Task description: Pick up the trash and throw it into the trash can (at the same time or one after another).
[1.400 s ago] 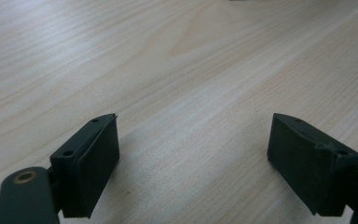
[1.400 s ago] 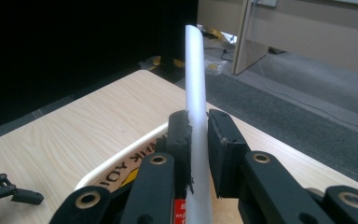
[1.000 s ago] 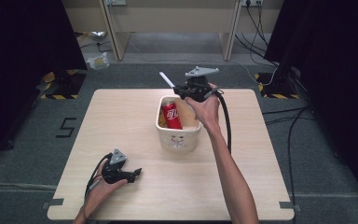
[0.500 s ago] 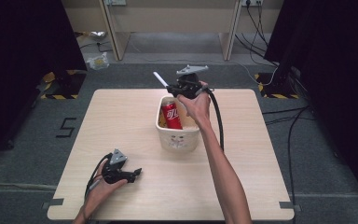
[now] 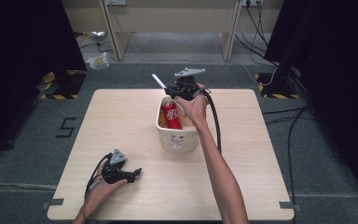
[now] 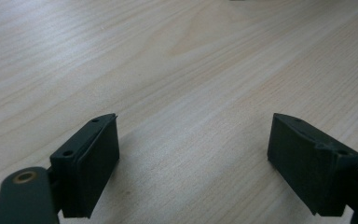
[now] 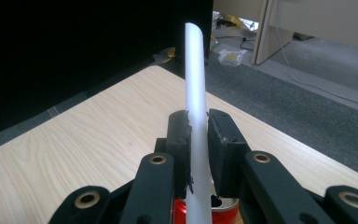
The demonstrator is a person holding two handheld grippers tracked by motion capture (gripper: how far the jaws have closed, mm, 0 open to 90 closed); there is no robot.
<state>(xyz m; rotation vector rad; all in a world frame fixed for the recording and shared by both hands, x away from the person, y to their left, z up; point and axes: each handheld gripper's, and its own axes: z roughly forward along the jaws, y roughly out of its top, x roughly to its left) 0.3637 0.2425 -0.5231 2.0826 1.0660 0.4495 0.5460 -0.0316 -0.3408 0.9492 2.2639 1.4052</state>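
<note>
We see the right tool (image 5: 170, 90) clamped on a white plastic tube (image 7: 196, 116), which sticks up w/ its free end toward 11 o'clock, right above the red soda can (image 5: 171, 115) standing in the cream plastic bin (image 5: 177, 140) near the tabletop (image 5: 242, 186) centre. Left tool (image 5: 137, 171), at 7 o'clock, rests on the wood, jaws apart, nothing btw them.

A white straw (image 7: 196, 116) – long, stiff, tilted – stands over the open top of a red can (image 5: 171, 116), which sits upright in a cream tub (image 5: 179, 137).
</note>
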